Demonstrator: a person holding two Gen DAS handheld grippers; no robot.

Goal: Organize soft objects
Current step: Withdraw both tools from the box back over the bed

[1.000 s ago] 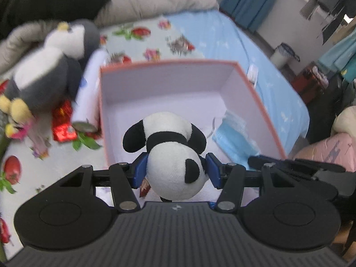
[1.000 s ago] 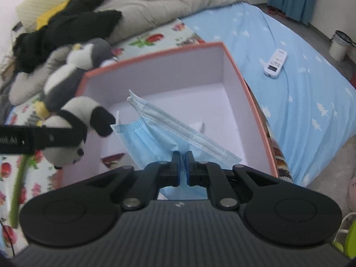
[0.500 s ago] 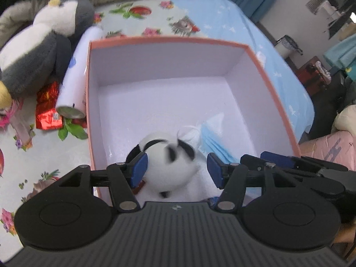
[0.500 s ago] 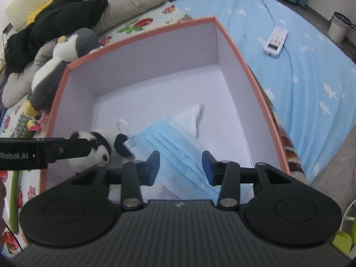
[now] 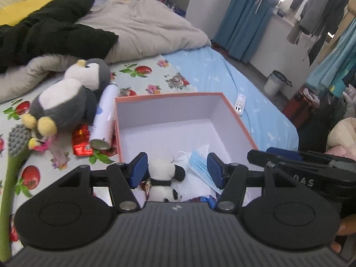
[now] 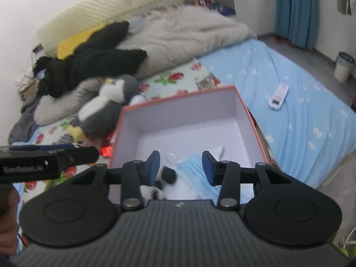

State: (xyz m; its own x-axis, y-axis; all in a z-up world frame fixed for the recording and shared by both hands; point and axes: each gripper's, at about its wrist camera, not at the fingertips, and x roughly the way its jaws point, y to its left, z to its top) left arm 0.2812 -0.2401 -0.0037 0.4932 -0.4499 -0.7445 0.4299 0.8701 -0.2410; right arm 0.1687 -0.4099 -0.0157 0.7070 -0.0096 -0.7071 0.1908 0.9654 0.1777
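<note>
A small panda plush lies in the near part of the pink-rimmed white box, next to a blue face mask. My left gripper is open and empty above them. In the right wrist view the panda and the mask lie in the box under my open, empty right gripper. A grey penguin plush lies on the bed left of the box; it also shows in the right wrist view.
A white spray can and red wrappers lie between penguin and box. A green brush is at the far left. A remote lies on the blue sheet. Black clothing and a beige duvet fill the back.
My left gripper opened and dropped the panda into the box; my right gripper opened and released the mask into the box. Both grippers then pulled back and up.
</note>
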